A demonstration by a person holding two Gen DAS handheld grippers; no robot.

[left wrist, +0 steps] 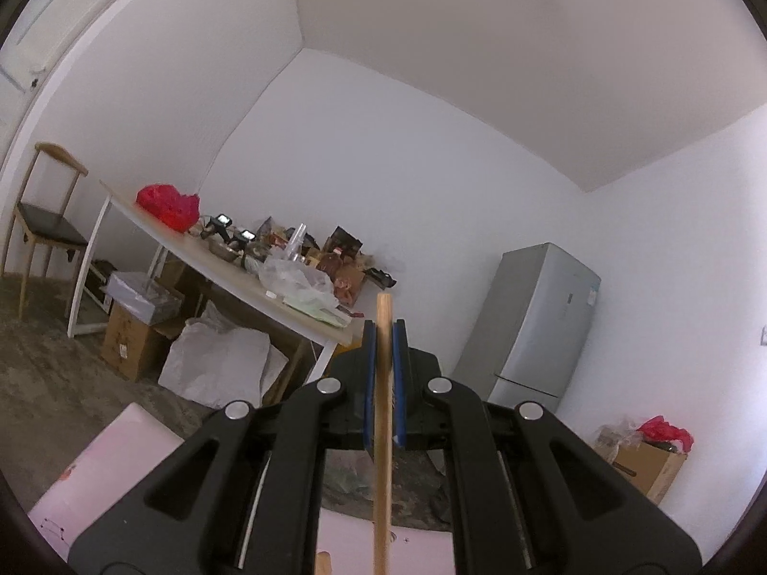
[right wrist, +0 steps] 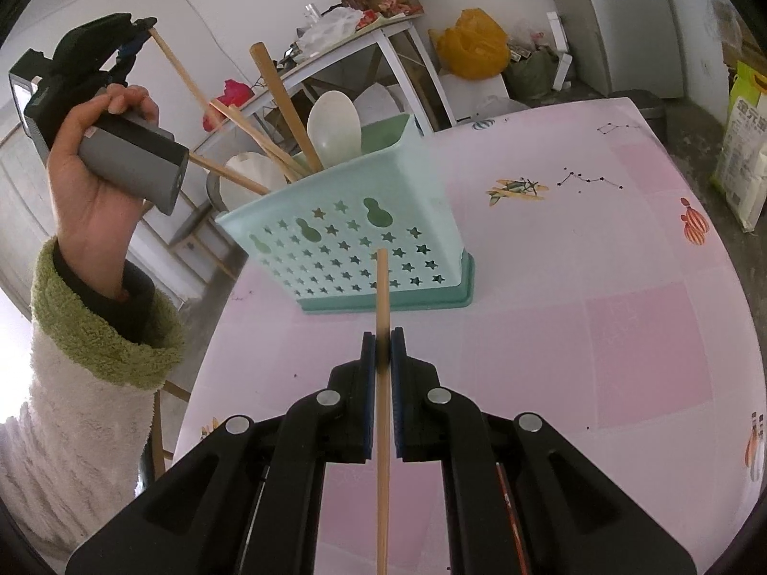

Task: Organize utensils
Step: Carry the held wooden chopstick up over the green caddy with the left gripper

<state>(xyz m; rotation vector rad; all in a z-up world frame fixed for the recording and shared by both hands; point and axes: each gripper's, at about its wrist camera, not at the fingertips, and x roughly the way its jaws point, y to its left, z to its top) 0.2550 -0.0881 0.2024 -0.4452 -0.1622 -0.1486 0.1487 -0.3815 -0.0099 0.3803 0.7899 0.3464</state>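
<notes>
Since each gripper is clamped on a single wooden chopstick, the handling question is mostly about thin, light, stiff sticks. The right gripper (right wrist: 382, 340) has its blue pads closed on a chopstick (right wrist: 382, 287) that runs straight out along the fingers, its tip pointing at the pale green utensil basket (right wrist: 335, 235) standing toward the far left edge of the pink tabletop (right wrist: 575, 287). The left gripper (left wrist: 383, 330) is raised high and tilted up toward the room; its jaws are likewise together on another chopstick (left wrist: 383, 383), and in the right wrist view that stick (right wrist: 191, 81) slopes down from the left gripper (right wrist: 139, 36), held in the person's left hand (right wrist: 96, 158), toward the basket's open top.

Already in the basket are more wooden sticks (right wrist: 283, 100) and a white spoon (right wrist: 333, 120), leaning at odd angles.

A chopstick like this looks smooth and round, so it may pivot or slide between flat pads if gripped near one end. Holding nearer the middle would likely steady it, while leaving enough free length to guide the tip past the rim. The basket seems light plastic and could tip or skid if a stick pushes on its wall, so a near-vertical drop looks safer than a sideways poke.
</notes>
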